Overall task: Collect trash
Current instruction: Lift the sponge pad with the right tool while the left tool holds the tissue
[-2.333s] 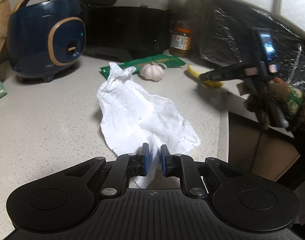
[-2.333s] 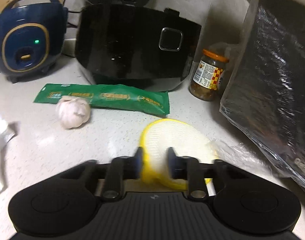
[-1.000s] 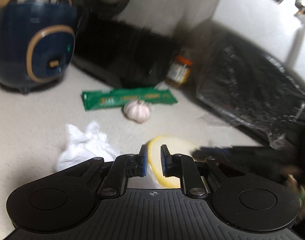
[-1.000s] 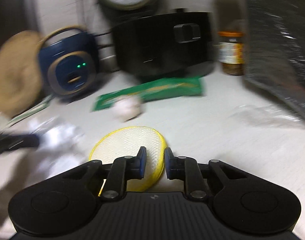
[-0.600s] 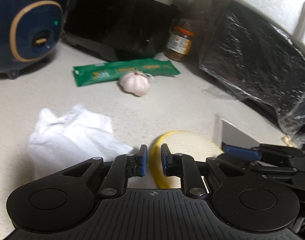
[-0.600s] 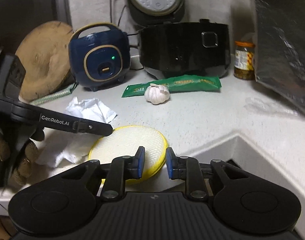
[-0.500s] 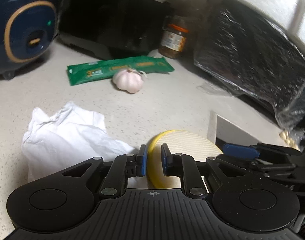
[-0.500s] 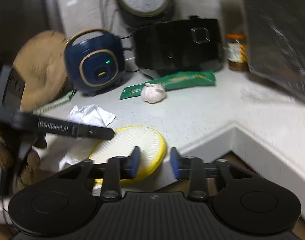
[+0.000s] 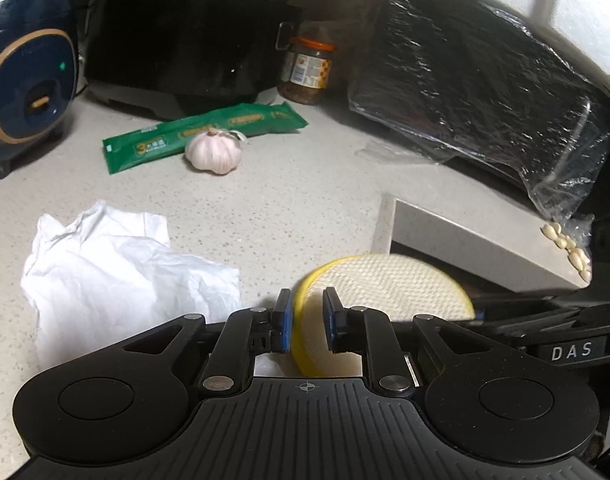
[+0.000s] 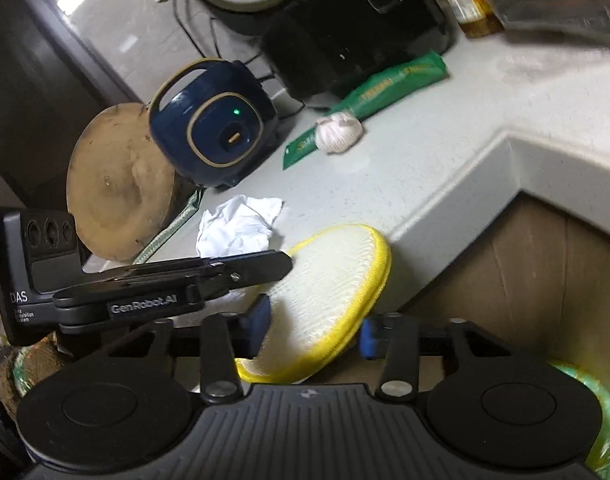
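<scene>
"Two pairs of tongs meet just off the tabletop [image 9: 305, 208] edge, and something green [image 10: 593, 420] sits low on the right. Is that a bin?"

"Possibly; it's too blurred to say. The yellow-rimmed pad [image 9: 393, 284] hangs in the air past the edge. The left tongs [image 9: 307, 320] seem clamped on its rim, and the right tongs [image 10: 315, 330] stand wide apart around it, gripping nothing — a handover, I judge."

"And the crumpled tissue [image 9: 117, 264]?"

"It's lying on the tabletop near the pad — not yet collected."

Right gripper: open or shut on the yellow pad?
Open. The right gripper's blue fingertips stand wide apart either side of the yellow pad, neither pressing on it. The left gripper is clamped on the pad's rim.
</scene>
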